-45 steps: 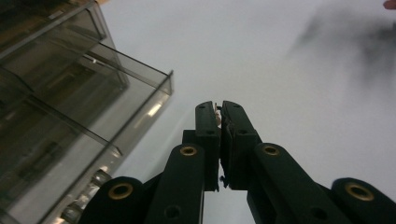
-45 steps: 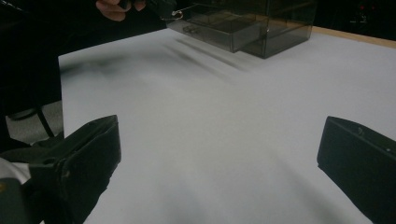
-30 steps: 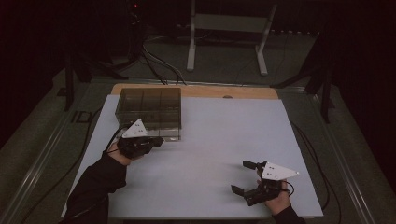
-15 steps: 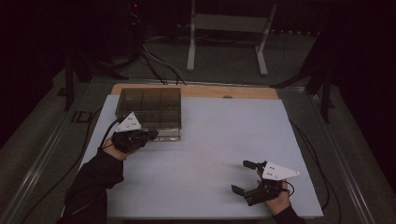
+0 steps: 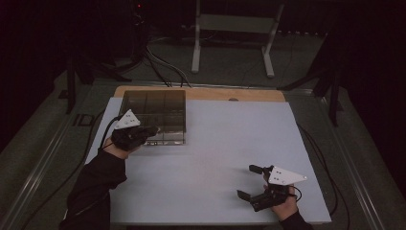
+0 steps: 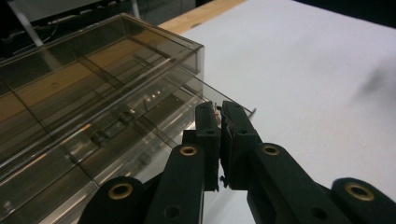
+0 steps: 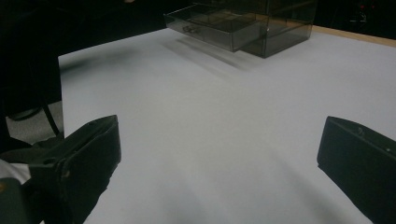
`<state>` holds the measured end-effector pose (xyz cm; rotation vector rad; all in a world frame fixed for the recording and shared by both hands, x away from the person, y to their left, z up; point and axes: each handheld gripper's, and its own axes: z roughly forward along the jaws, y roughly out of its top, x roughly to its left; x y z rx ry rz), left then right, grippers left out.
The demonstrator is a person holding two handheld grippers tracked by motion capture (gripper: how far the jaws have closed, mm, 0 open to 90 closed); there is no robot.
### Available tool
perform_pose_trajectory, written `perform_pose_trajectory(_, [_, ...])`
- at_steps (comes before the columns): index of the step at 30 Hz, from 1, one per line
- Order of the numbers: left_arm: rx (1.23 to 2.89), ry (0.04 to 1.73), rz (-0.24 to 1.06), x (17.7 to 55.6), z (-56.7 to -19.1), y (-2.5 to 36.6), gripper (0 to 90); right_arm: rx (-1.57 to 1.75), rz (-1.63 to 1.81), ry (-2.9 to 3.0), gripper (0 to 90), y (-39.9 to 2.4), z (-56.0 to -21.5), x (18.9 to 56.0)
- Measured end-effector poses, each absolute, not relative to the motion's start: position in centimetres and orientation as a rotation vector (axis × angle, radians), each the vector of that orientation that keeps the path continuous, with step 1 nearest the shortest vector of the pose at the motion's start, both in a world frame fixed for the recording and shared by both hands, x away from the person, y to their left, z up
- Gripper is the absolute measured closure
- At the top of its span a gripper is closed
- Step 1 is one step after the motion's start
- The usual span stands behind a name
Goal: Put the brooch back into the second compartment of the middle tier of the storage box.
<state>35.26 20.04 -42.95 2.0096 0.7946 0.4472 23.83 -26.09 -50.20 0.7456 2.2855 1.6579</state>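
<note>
A smoky transparent drawer box (image 5: pixel 153 115) sits at the bench's (image 5: pixel 215 143) far left corner, its bottom drawer (image 5: pixel 165 138) pulled partly out toward the near edge, long side running along the box front. The left gripper (image 5: pixel 152 130) has its jaws closed on the drawer's front pull. Near the bench's near right corner, well apart across bare surface, the right gripper (image 5: pixel 250 181) rests with jaws wide open, empty.

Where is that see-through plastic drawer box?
In the high view, the drawer box sits at the table's far left, beside the left gripper.
</note>
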Motion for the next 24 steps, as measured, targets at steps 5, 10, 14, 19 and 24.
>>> perform_pose_trajectory(5, [2.001,0.826,0.453,35.8,-43.2,20.3,87.3,0.748,1.658,2.287,0.0,-26.1,-50.2,23.9])
perform_pose_trajectory(10, [1.969,0.864,0.455,36.3,-43.7,20.6,87.3,0.746,1.655,2.289,0.0,-26.1,-50.3,23.9])
perform_pose_trajectory(14, [1.955,0.896,0.466,36.6,-44.0,20.8,87.3,0.743,1.655,2.288,0.0,-26.1,-50.2,23.8])
perform_pose_trajectory(19, [1.959,0.935,0.49,37.0,-44.5,20.9,87.3,0.744,1.656,2.284,0.0,-26.1,-50.2,23.8])
perform_pose_trajectory(24, [1.958,0.974,0.487,37.4,-45.2,21.0,87.2,0.742,1.659,2.284,0.0,-26.1,-50.2,23.8])
